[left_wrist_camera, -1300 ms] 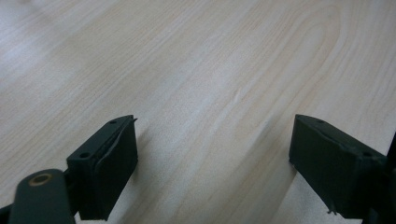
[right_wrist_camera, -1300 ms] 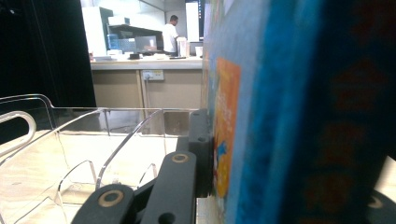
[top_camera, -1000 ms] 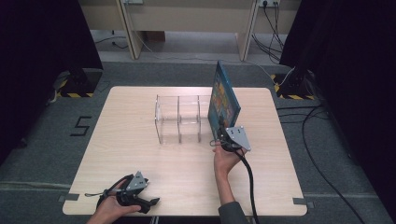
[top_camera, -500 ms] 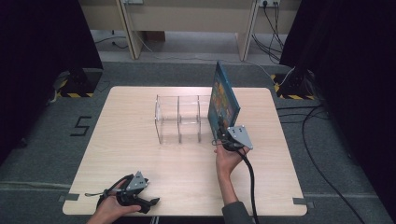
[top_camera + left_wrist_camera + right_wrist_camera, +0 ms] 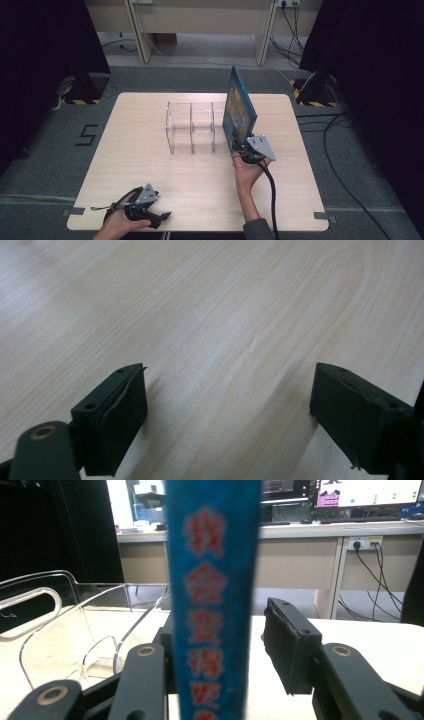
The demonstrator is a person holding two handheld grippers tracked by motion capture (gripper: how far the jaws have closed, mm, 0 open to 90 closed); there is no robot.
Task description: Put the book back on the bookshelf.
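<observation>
Nearest, the left gripper point(image 5: 159, 218) lay at 7 o'clock on the table point(image 5: 140, 150), jaws spread wide over bare wood, nothing between them. At 3 o'clock the right gripper point(image 5: 239, 148) sat at the near bottom edge of the blue book point(image 5: 239, 111); its jaws had just been opening, and the spine point(image 5: 214, 605) stood between them with a gap at the right pad, while the left pad was hidden behind it, so contact there was unclear. Book stood upright on edge, just beside the right end of the clear acrylic rack point(image 5: 192, 127). Spine lettering was red, blurred and cut off at the bottom. Cover was blue with a colourful picture, details too small.
</observation>
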